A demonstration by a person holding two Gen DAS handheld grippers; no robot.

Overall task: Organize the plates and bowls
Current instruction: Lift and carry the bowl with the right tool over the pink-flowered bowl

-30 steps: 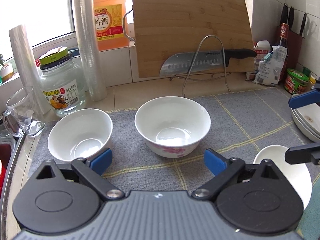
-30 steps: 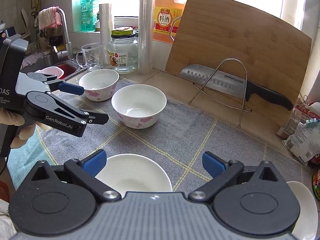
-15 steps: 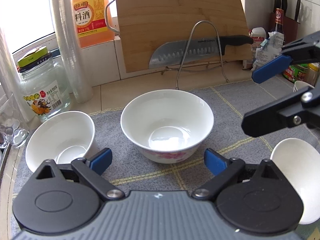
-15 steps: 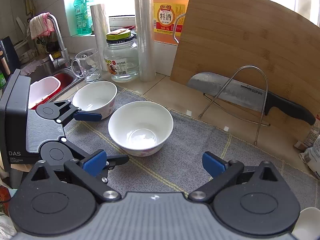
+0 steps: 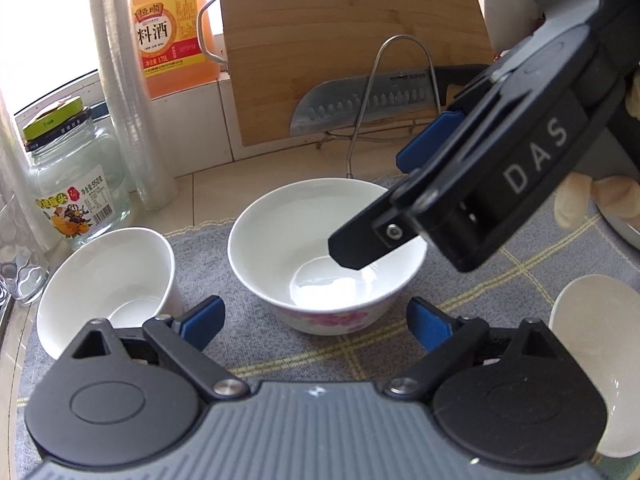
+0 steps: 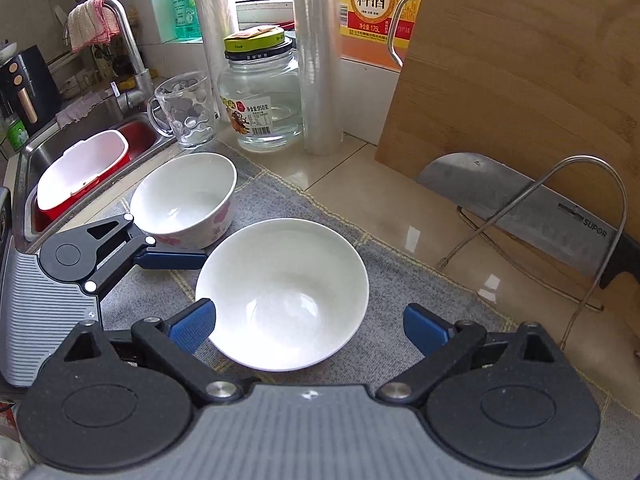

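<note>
A white bowl with pink flowers (image 5: 304, 240) (image 6: 280, 292) stands on the grey mat (image 5: 260, 344). My left gripper (image 5: 316, 324) is just short of the bowl's near side; its jaws are closing, wide apart, with the near wall in line between the pads and untouched. My right gripper (image 6: 310, 328) hangs open over the same bowl, whose rim lies between its blue pads without contact. In the left wrist view the right gripper (image 5: 372, 204) reaches in from the upper right. A smaller flowered bowl (image 5: 104, 280) (image 6: 184, 196) sits to the left. Another white bowl (image 5: 592, 320) lies at the right.
Behind the mat stand a glass jar (image 6: 260, 100), a glass mug (image 6: 184, 108), a tall plastic roll (image 6: 316, 56), an orange bottle (image 5: 172, 28) and a cutting board (image 6: 520, 92). A cleaver (image 6: 520, 204) rests on a wire rack. The sink (image 6: 80, 168) with a red basin is at the left.
My right gripper has swung left from the plain bowl at the right to above the flowered bowl. My left gripper has crept a little closer to that bowl.
</note>
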